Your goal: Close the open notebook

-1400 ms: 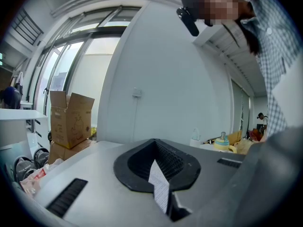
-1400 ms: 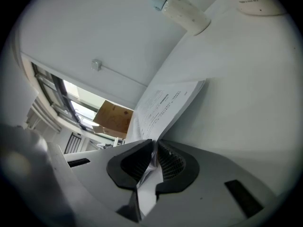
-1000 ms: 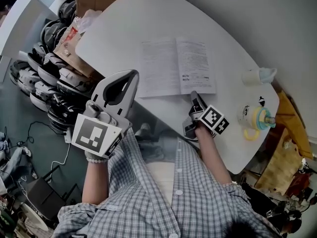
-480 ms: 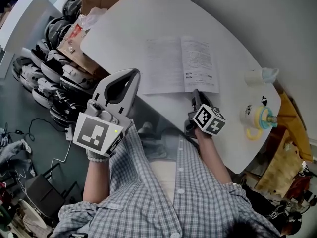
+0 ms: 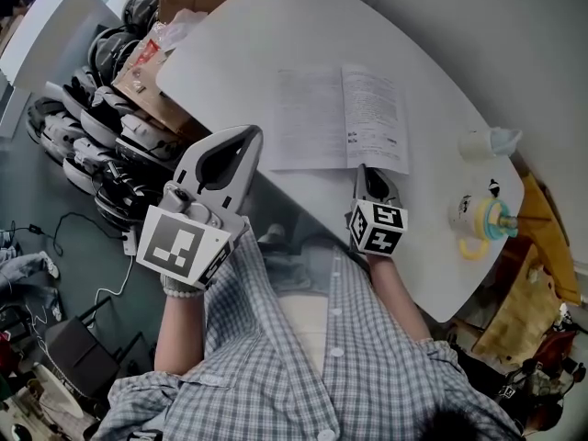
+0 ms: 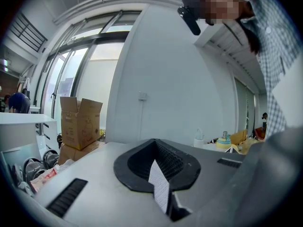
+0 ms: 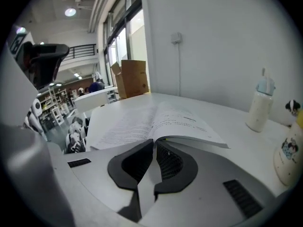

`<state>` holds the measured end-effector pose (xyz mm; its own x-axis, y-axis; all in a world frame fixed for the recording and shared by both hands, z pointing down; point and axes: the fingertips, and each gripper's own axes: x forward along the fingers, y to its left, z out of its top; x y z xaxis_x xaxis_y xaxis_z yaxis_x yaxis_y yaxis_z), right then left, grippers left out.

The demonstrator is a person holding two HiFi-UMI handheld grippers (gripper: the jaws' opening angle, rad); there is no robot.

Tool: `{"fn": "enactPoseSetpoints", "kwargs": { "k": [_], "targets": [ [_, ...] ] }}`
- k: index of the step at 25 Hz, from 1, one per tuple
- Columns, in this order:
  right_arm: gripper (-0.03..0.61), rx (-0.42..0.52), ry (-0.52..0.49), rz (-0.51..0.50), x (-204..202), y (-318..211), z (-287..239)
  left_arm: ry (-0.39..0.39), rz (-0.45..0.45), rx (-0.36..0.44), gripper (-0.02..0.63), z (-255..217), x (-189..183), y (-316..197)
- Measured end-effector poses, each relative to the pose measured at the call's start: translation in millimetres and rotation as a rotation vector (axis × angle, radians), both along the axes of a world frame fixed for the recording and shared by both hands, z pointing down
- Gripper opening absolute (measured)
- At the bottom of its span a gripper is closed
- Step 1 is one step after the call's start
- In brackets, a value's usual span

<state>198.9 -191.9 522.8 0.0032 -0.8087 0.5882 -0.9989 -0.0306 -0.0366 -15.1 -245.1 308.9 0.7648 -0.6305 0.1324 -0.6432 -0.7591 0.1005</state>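
The open notebook (image 5: pixel 340 118) lies flat on the white table (image 5: pixel 230 44), both printed pages facing up. My right gripper (image 5: pixel 361 169) sits at the notebook's near edge, close to the spine. In the right gripper view the pages (image 7: pixel 156 119) begin just beyond its tips (image 7: pixel 154 143). Its jaws have just been closing; a thin slit is left between them and nothing is in it. My left gripper (image 5: pixel 250 134) hovers at the table's near edge, left of the notebook. Its jaws (image 6: pixel 154 141) meet at the tips and hold nothing.
A white bottle (image 5: pixel 480 142) and a yellow-lidded cup (image 5: pixel 482 220) stand on the table to the right of the notebook. Cardboard boxes (image 6: pixel 79 122) stand past the table's far left end. Several helmets (image 5: pixel 101 154) lie on the floor to the left.
The right gripper has rolled about its own axis, turning its marker cube, and has crept up to the notebook's near edge. The left gripper has kept its place.
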Motion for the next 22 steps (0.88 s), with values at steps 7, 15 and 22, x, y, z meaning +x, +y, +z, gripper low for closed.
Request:
{"fn": "enactPoseSetpoints", "kwargs": {
  "k": [7,15,22],
  "targets": [
    [0.034,0.007,0.162,-0.119,-19,-2,-5,-0.001,-0.002,0.003,0.006,0,-2,1],
    [0.032,-0.001,0.185,-0.196,-42,-5,-4,-0.001,-0.011,0.003,0.006,0,-6,1],
    [0.031,0.006,0.147,-0.190,-47,-7,-5,-0.002,-0.025,0.003,0.006,-1,-11,0]
  ]
}}
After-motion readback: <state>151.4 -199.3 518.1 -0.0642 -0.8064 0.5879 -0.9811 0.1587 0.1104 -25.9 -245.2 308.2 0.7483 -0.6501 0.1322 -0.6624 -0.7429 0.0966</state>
